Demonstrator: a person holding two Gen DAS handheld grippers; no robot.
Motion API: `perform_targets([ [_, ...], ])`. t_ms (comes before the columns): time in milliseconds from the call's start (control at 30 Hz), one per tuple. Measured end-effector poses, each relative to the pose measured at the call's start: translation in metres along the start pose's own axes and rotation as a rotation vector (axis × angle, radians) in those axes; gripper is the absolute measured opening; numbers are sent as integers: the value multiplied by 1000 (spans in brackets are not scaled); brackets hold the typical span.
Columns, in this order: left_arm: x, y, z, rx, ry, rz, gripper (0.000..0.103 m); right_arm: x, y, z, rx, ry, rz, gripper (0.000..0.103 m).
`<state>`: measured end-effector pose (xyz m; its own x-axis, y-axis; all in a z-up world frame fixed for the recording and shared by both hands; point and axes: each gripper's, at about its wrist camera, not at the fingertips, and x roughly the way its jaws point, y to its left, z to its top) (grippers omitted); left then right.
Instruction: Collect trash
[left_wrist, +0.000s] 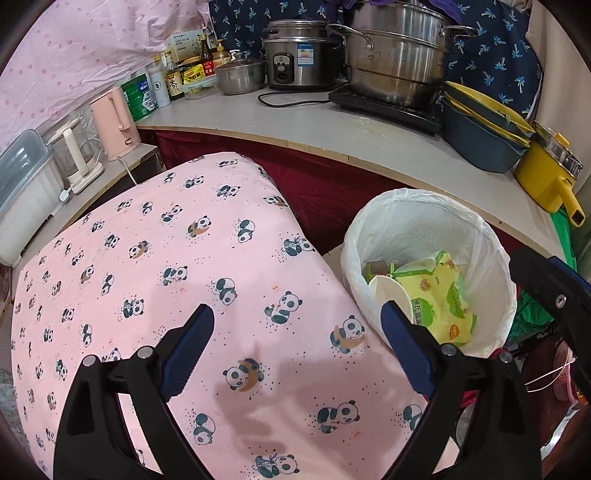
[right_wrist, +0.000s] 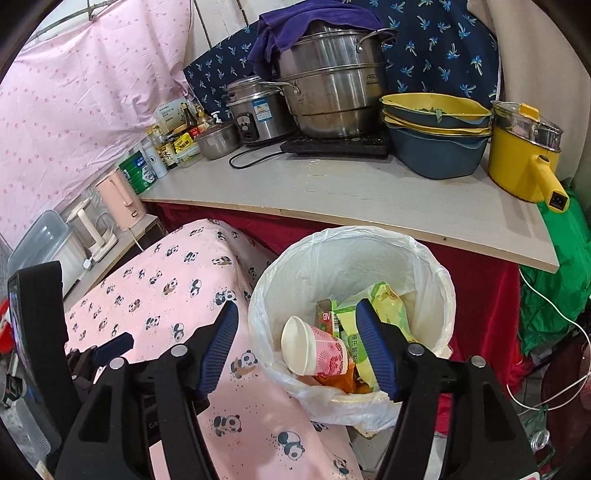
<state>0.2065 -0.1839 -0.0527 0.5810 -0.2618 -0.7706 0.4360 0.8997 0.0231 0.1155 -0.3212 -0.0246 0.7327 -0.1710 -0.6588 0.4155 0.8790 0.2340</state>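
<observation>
A trash bin lined with a white plastic bag (left_wrist: 476, 236) (right_wrist: 428, 266) stands beside the pink panda-print surface (left_wrist: 177, 266) (right_wrist: 162, 295). Inside lie a pink paper cup (right_wrist: 317, 350) (left_wrist: 389, 295), a green-yellow wrapper (left_wrist: 439, 295) (right_wrist: 388, 295) and a small carton (right_wrist: 327, 314). My left gripper (left_wrist: 297, 345) is open and empty above the pink surface, left of the bin. My right gripper (right_wrist: 295, 341) is open and empty over the bin's near rim; it also shows at the right edge of the left wrist view (left_wrist: 554, 291).
A grey counter (right_wrist: 332, 195) behind the bin carries a steel steamer pot (right_wrist: 332, 92), a rice cooker (right_wrist: 255, 110), stacked blue and yellow basins (right_wrist: 436, 129), a yellow pot (right_wrist: 524, 158) and bottles (right_wrist: 170, 144). A pink kettle (left_wrist: 114, 122) stands at left. Green bags (right_wrist: 561, 280) lie at right.
</observation>
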Motion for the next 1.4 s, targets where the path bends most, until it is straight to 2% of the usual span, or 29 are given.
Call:
perform_targets([
  [367, -19, 12, -17, -8, 1, 14, 91, -25, 11, -15, -73, -7, -42, 84],
  [567, -27, 21, -25, -22, 4, 20, 92, -30, 17, -24, -102, 13, -46, 84],
  [967, -34, 27, -45, -21, 16, 36, 92, -34, 21, -44, -147, 45, -108, 88],
  [1033, -34, 29, -48, -27, 22, 43, 92, -34, 23, -48, -161, 53, -122, 97],
  [1400, -43, 34, -64, -21, 36, 72, 92, -42, 25, -66, -175, 65, -156, 97],
])
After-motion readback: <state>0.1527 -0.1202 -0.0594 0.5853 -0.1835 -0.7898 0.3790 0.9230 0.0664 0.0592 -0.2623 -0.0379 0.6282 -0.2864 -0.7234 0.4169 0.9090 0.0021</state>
